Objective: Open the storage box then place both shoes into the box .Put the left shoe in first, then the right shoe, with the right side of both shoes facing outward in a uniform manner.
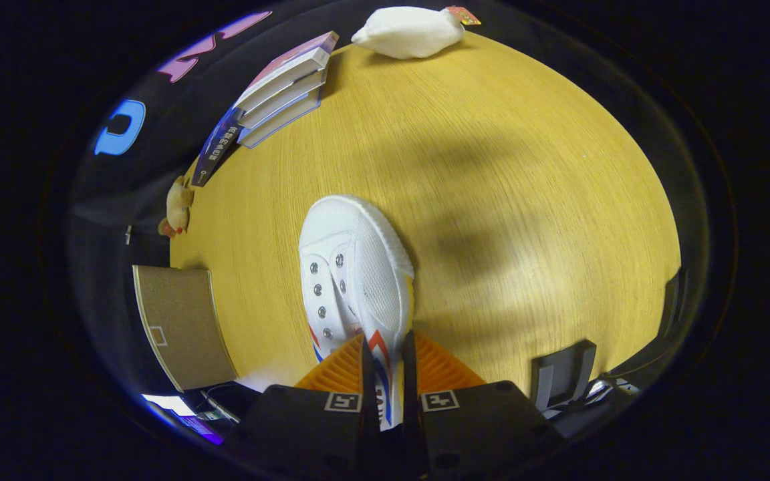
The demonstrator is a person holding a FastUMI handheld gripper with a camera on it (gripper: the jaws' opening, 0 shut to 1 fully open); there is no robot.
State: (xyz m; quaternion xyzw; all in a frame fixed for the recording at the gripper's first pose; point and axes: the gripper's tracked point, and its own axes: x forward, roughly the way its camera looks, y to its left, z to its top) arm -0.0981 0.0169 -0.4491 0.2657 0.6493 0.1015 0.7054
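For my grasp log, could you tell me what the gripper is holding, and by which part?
The gripper is shut on the white shoe, its fingers pinching the side wall near the heel end, toe pointing away.

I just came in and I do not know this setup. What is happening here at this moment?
A person is holding a gripper, and its two fingers are closed on the side wall of a white shoe. The shoe's toe points away from the fingers, over a wooden table. Whether the shoe is resting on the table or lifted cannot be told. A brown box is to the left of the shoe. Farther away are stacked books, a white bag and a small toy.
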